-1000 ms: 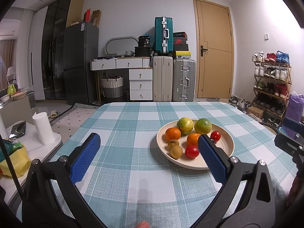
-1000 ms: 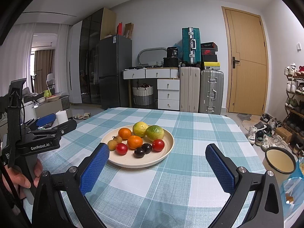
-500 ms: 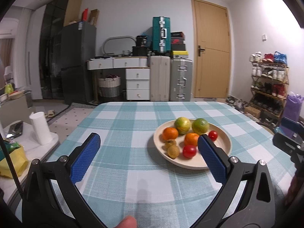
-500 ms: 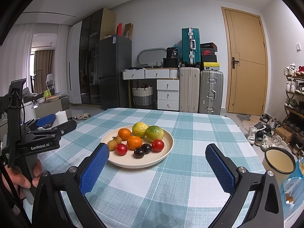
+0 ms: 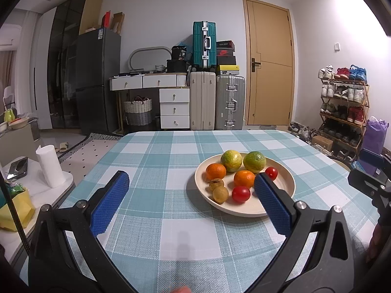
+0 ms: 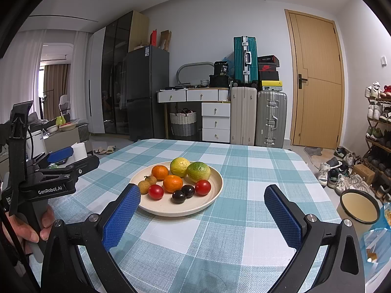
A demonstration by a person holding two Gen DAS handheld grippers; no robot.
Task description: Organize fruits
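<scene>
A cream plate [image 5: 283, 188] [image 6: 215, 188] sits on the teal checked tablecloth. On it lie two green-yellow citrus [image 6: 179, 167], two oranges [image 6: 173, 183], two red tomatoes [image 6: 203, 187], two dark plums [image 6: 187, 191] and two brown longans [image 6: 143, 187]. My left gripper [image 5: 190, 195] is open and empty, near side of the plate, its right pad [image 5: 271, 200] in front of the rim. My right gripper [image 6: 201, 210] is open and empty, just short of the plate. The left gripper also shows in the right wrist view [image 6: 61, 168].
The tablecloth [image 6: 244, 232] covers the table. Left of the table stands a white side table with a paper roll [image 5: 50, 166] and a yellow bag [image 5: 14, 210]. A round bowl [image 6: 359, 206] and shoes lie on the floor at the right.
The left gripper has drifted slightly, so the plate sits a little lower and left in its view. The right gripper has not moved. Both stay open.
</scene>
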